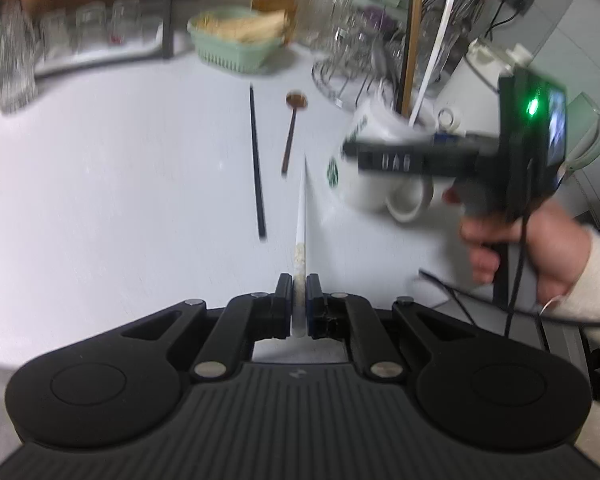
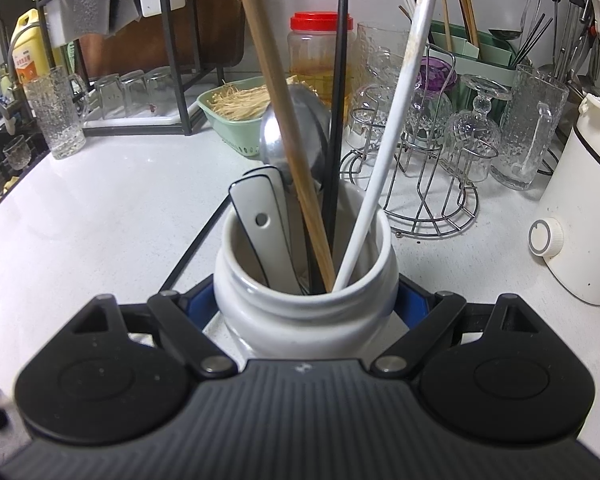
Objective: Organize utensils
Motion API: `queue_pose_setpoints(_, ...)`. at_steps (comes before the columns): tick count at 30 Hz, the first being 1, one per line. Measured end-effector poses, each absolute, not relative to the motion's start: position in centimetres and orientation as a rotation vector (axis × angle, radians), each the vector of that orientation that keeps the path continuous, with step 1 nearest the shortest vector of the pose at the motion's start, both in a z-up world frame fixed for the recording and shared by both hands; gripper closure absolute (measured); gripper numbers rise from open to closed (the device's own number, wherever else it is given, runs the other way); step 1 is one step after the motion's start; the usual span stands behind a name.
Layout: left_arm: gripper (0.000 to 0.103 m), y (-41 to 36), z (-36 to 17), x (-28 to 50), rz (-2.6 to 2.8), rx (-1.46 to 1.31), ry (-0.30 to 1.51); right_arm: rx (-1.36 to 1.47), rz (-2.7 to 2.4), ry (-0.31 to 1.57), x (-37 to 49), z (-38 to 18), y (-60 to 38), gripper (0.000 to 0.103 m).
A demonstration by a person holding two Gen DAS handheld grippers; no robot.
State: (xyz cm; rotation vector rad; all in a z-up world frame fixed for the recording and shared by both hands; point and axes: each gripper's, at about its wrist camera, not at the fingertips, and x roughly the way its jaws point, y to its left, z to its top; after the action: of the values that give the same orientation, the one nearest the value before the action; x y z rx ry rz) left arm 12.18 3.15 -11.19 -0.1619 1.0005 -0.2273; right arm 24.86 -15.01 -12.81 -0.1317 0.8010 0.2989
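The left gripper [image 1: 299,300] is clamped on the butt of a white chopstick [image 1: 302,216], which juts forward over the counter [image 1: 120,168]. The right gripper [image 2: 306,304] grips the white mug [image 2: 306,300] from both sides, its blue pads pressed on the mug's walls. The mug already holds a wooden chopstick [image 2: 276,112], a black one [image 2: 338,120], a white one [image 2: 396,120], a steel spoon [image 2: 296,132] and white handles [image 2: 264,224]. A black chopstick [image 1: 257,160] and a wooden spoon [image 1: 290,136] lie on the counter, left of the mug. The main risk, I think, is the long stick swinging: held only at its end, it could pivot between the pads, miss the crowded mouth, or knock the upright utensils. A hard nudge might also tip the mug in its grip. The counter is pale, smooth and hard, so a dropped stick would roll. Glasses on a wire rack [image 2: 428,184], a green basket [image 2: 236,120], a red-lidded jar [image 2: 320,52] and a white appliance [image 2: 580,216] crowd the back.
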Motion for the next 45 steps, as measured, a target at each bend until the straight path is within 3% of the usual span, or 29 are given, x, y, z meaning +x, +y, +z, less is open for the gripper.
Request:
queue_pose_setpoints(25, 0.095, 2.6, 1.8, 19.8, -0.505, 0.228, 1.010, -0.110, 0.265, 0.780, 24.6, -13.1, -14.9, 0.012)
queue_pose_setpoints(45, 0.095, 3.1, 11.1, 20.5, -0.630, 0.217, 1.072, -0.095, 0.216, 0.799, 24.7, -13.1, -14.4, 0.012)
